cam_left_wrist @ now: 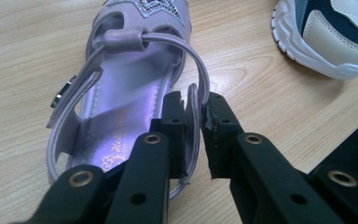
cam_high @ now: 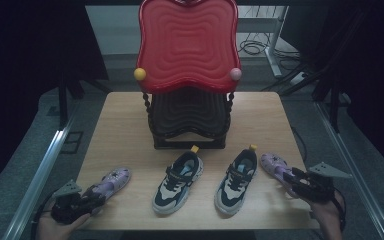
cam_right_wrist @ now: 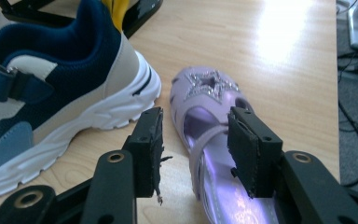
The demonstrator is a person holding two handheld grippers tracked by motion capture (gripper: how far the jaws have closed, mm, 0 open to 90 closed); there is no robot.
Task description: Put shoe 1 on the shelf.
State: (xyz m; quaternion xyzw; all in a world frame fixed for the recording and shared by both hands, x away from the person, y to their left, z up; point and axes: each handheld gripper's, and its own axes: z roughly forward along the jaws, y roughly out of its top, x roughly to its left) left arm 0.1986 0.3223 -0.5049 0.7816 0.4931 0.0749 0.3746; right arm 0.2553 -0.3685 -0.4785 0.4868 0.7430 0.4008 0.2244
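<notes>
**Both sandals at the grasping step**

At seven o'clock on the worktop point(cam_high: 130, 115), the left claw point(cam_left_wrist: 195, 109) is clenched on the heel wall of the left lilac sandal point(cam_high: 111, 182): one pad sits inside the shoe, the other outside, with the thin back wall pinched between them. The sandal lies flat, toe toward one o'clock, well apart from the sneakers.

Toward six o'clock stand the left sneaker point(cam_high: 178, 181) and the right sneaker point(cam_high: 237, 179), side by side, toes toward the person, in front of the red-and-black shoe rack point(cam_high: 187, 45) at twelve o'clock.

At four o'clock the right claw point(cam_right_wrist: 195, 144) is released, its jaws standing apart on either side of the right lilac sandal point(cam_right_wrist: 209, 121), one in the gap beside the right sneaker's sole; neither pad presses the shoe.

Judged from this, the grasp is made on the left and only lined up on the right. Next the right claw likely needs to close on its sandal's side or strap before either shoe is lifted, keeping clear of the neighbouring sneaker.
</notes>
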